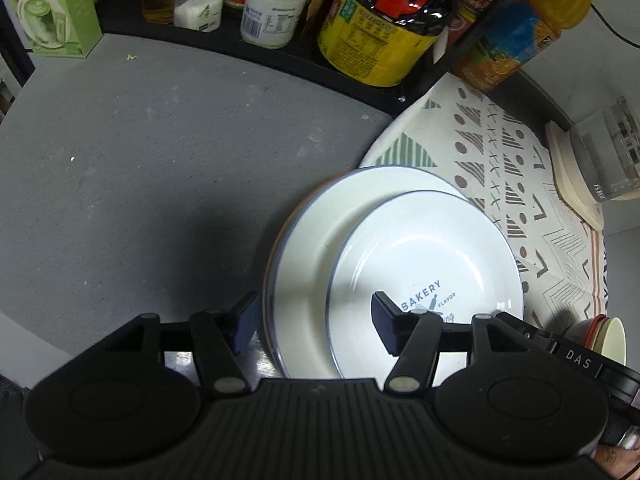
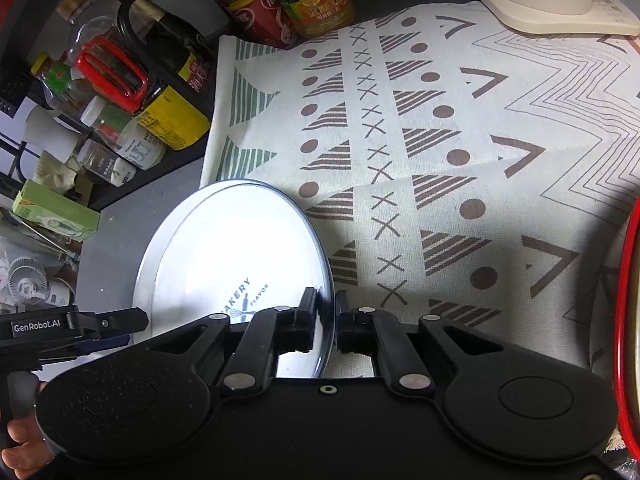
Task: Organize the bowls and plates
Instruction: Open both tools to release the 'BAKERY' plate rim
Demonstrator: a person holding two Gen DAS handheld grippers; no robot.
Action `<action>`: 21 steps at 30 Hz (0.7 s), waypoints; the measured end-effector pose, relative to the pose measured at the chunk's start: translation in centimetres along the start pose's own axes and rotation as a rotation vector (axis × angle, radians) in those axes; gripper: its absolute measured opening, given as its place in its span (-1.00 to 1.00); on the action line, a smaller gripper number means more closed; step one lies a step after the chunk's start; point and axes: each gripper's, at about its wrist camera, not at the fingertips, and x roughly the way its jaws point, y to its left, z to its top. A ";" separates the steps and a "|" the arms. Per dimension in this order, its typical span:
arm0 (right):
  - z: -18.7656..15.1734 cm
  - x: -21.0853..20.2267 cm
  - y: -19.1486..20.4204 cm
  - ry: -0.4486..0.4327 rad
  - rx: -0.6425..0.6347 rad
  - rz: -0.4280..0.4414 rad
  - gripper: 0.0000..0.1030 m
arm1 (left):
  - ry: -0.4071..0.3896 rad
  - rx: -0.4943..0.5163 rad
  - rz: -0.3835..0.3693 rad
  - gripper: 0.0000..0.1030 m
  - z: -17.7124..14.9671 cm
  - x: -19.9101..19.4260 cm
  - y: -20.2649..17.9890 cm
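The right gripper (image 2: 326,320) is clamped narrow on the near rim of the small BAKERY plate (image 2: 236,264), so that plate is held, not loose. The left gripper (image 1: 312,326) is spread fairly wide with nothing pinched; one finger is seen over the small plate's printed middle, the other out past the left edge of the stack, and whether anything is touched can't be told. No earlier picture is given, so only the state is noted.

Taking the patterned cloth (image 1: 516,184) as the landmark: the small plate is sat on the larger white plate (image 1: 320,240), off-centre toward the cloth side, and that plate stack is parked at the cloth's left edge, partly on the grey counter (image 1: 160,160). An orange rim is peeking out under the big plate, so probably a third dish is under there.

Progress-wise, the plates look mostly stacked; only a centring and a letting-go seem left. A few nested bowls (image 1: 604,336) are glimpsed at the cloth's near edge, probably still to be sorted.
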 end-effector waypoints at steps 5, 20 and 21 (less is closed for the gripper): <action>-0.4 0.5 -0.2 0.014 0.003 0.001 -0.71 | 0.007 -0.029 0.008 0.17 -0.3 0.8 0.8; -0.4 0.6 0.1 0.040 -0.020 0.011 -0.70 | 0.002 -0.119 -0.040 -0.33 -0.7 1.1 2.2; -0.5 0.7 0.1 0.041 -0.019 0.012 -0.70 | 0.000 -0.121 -0.045 -0.34 -0.8 1.1 2.4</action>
